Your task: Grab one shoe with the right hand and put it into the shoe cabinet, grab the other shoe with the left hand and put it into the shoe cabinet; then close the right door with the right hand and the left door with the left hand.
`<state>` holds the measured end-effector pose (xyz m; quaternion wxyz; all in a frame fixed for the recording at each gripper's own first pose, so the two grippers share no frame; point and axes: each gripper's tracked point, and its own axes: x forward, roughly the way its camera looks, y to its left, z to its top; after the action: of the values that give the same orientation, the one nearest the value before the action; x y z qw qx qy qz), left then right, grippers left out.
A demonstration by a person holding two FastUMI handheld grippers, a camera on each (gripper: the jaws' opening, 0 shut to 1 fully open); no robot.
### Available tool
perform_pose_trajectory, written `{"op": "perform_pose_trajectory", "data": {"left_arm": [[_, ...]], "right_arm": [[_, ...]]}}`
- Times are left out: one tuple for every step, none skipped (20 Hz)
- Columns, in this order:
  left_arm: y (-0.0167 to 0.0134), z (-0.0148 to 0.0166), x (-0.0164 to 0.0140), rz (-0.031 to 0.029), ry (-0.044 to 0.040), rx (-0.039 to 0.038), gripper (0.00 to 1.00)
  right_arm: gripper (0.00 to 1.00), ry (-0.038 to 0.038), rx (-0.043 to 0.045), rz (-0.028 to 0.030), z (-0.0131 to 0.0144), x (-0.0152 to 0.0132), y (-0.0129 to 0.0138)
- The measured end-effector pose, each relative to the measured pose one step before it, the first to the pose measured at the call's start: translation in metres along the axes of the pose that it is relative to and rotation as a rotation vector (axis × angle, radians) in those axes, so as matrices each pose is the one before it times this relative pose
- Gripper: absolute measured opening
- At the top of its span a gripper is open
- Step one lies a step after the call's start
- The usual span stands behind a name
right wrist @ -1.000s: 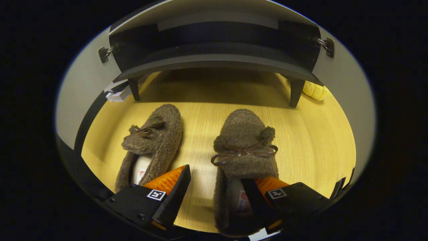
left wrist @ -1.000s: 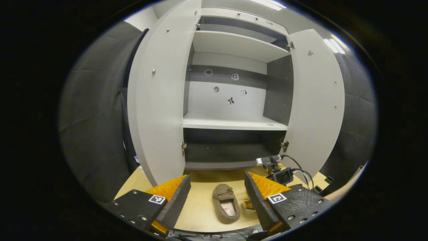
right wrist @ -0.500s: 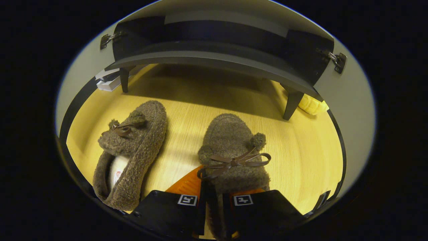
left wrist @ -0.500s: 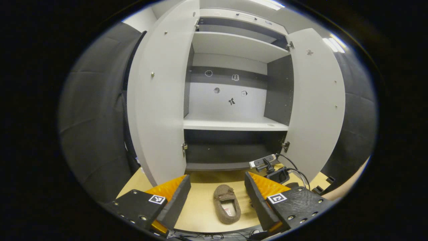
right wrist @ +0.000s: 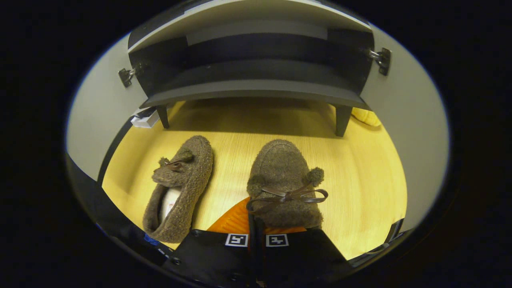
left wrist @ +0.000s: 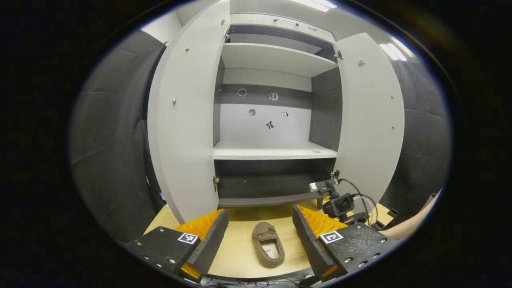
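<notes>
Since 1.0 s ago right gripper clamped onto shoe — left gripper wide open, empty

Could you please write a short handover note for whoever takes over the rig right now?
Right gripper: shut on the right slipper, pinching its side wall, in front of the cabinet.
Left gripper: open, holding nothing, held back facing the cabinet.
Left slipper: on the floor, untouched.
Both doors, left door and right door, stand open; the shelves hold no shoes.
Done: first slipper gripped.
Left: put it in the cabinet, put the other in with the left gripper, close the right door, then the left.
</notes>
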<state>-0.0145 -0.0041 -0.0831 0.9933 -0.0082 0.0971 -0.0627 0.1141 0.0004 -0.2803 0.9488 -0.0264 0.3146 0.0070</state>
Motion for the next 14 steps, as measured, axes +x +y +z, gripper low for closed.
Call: {"op": "perform_pose_trajectory", "data": {"left_arm": [[0.00060,0.00029,0.00028,-0.00348,0.00075,0.00703,0.94],[0.00097,-0.00068,0.00025,-0.00423,0.00097,0.00464,0.94],[0.00053,0.00100,0.00119,-0.00442,0.00090,0.00388,0.94],[0.00037,0.00080,0.00106,-0.00402,0.00258,0.00490,0.94],[0.00058,0.00239,0.00084,-0.00247,0.00098,0.00376,0.94],[0.00046,0.00340,0.00112,-0.00267,-0.00234,0.00005,1.00],[0.00023,0.00309,0.00081,-0.00431,-0.00168,-0.00132,1.00],[-0.00088,0.00267,0.00065,-0.00481,-0.00098,0.00119,1.00],[-0.00018,0.00415,0.00100,-0.00438,-0.00364,0.00528,1.00],[-0.00042,0.00313,0.00135,-0.00399,-0.00388,0.00821,0.94],[-0.00092,0.00287,0.00066,-0.00408,-0.00251,0.00933,1.00],[-0.00109,0.00242,0.00191,-0.00500,0.00027,0.00731,1.00],[-0.00165,0.00202,0.00228,-0.00625,0.00222,0.00438,1.00],[-0.00103,0.00194,0.00238,-0.00471,-0.00013,0.00061,1.00]], "right_arm": [[0.02,-0.00887,-0.00585,0.00480,0.00251,-0.01142,-0.00080],[0.02,-0.00917,-0.00263,0.00411,0.00221,-0.01186,-0.00001],[0.02,-0.01649,-0.00020,0.00523,0.00507,-0.01381,0.00029],[0.02,-0.02009,0.00665,0.00746,0.00660,-0.01286,0.00155],[0.02,-0.02459,0.01062,0.01257,0.01001,-0.01221,0.00286],[0.02,-0.02597,0.01440,0.01192,0.00661,-0.01338,0.00419],[0.02,-0.02478,0.01672,0.00417,0.01161,-0.01183,0.00302],[0.02,-0.02829,0.01361,-0.00329,0.01148,-0.01145,0.00072],[0.02,-0.03573,0.01282,-0.00678,0.01564,-0.01054,0.00155],[0.02,-0.04129,0.01071,0.00044,0.01833,-0.01019,0.00237],[0.02,-0.04469,0.00426,0.01113,0.01738,-0.00814,0.00473],[0.02,-0.04156,-0.00463,0.01300,0.02014,-0.00873,0.00564],[0.00,-0.03714,-0.00683,0.00896,0.02002,-0.00808,0.00304],[0.02,-0.03157,-0.00940,0.01034,0.01850,-0.00474,0.00344]]}}
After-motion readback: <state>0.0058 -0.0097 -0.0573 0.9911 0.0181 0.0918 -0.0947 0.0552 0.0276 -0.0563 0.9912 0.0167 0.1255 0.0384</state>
